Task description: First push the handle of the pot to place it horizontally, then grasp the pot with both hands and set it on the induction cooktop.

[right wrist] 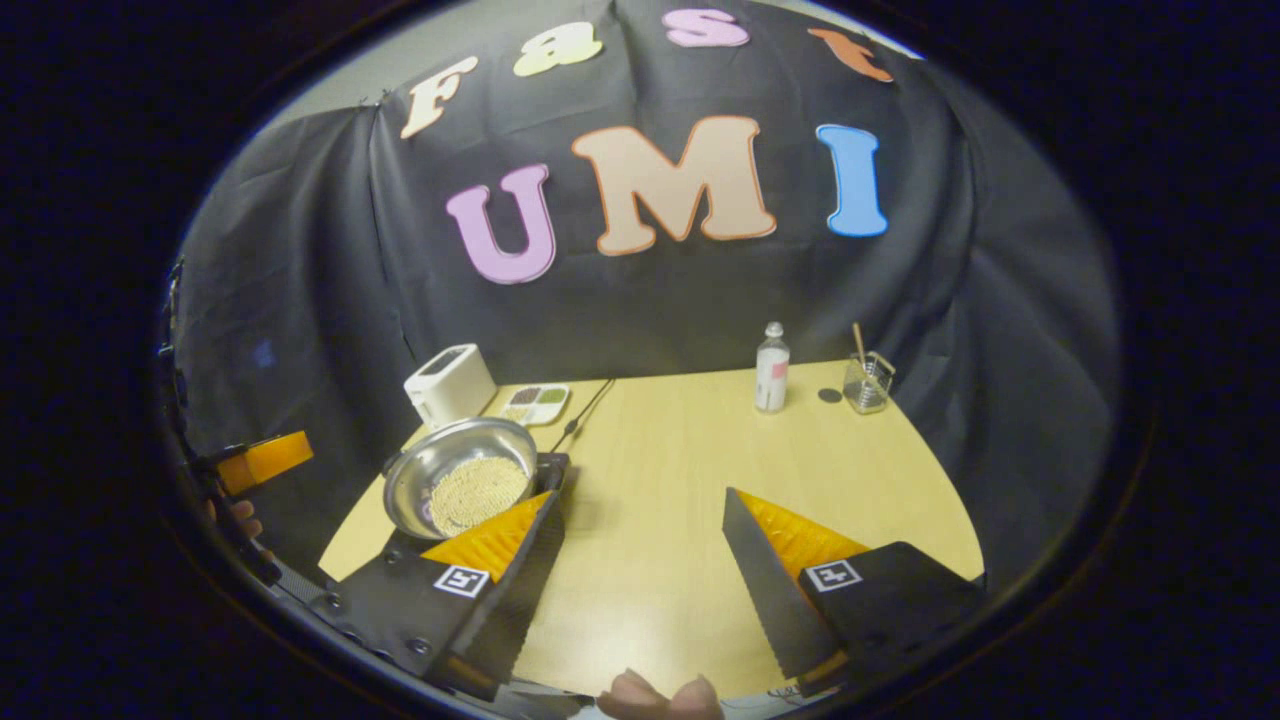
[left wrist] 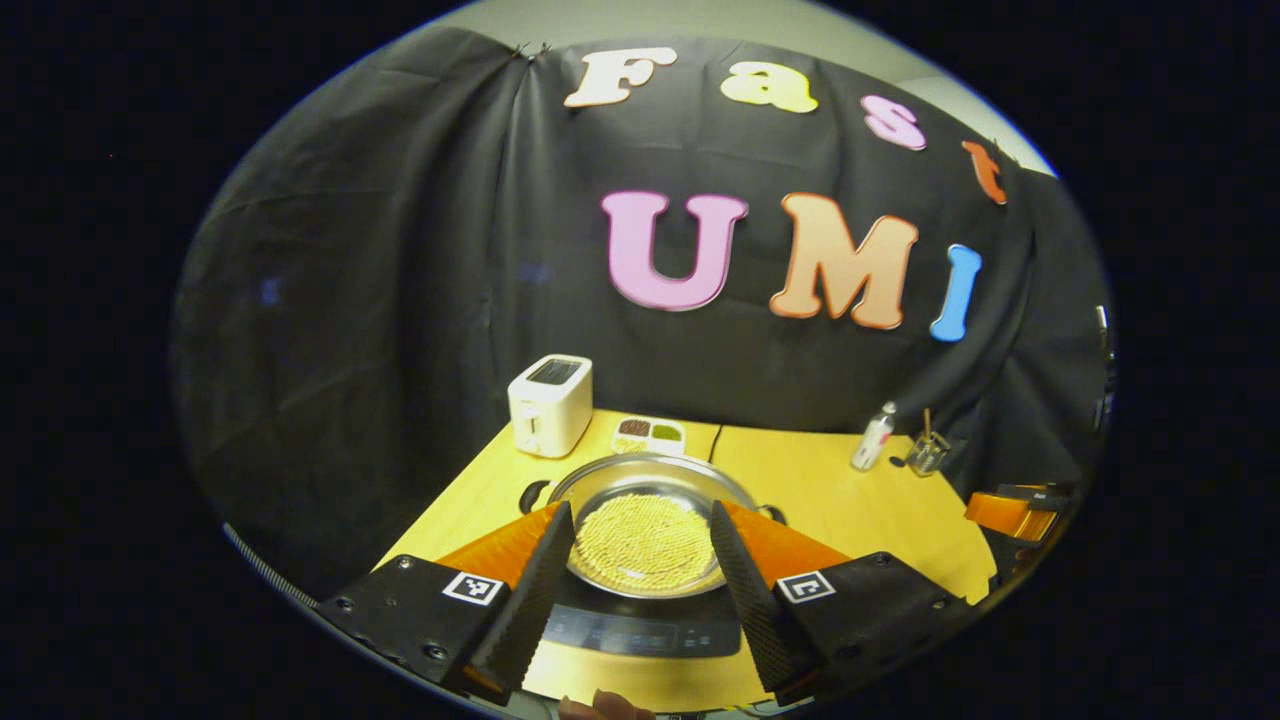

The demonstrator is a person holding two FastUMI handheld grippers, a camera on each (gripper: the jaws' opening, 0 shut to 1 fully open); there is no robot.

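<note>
The pot (left wrist: 645,520), a steel pan full of pale grains, sits on the black induction cooktop (left wrist: 640,628) on the yellow table (left wrist: 850,500) in the left gripper view. The left gripper (left wrist: 640,590) hangs above it, fingers spread wide and holding nothing. Behind stand a white toaster (left wrist: 550,403), a divided dish (left wrist: 648,434), a bottle (left wrist: 873,437) and a glass (left wrist: 927,452).

Over to the right gripper view: the pot (right wrist: 460,485) sits far left on the cooktop (right wrist: 553,468). The right gripper (right wrist: 640,560) is wide open, empty, over bare table (right wrist: 680,480). The bottle (right wrist: 771,368) and glass (right wrist: 866,382) stand at the back.
</note>
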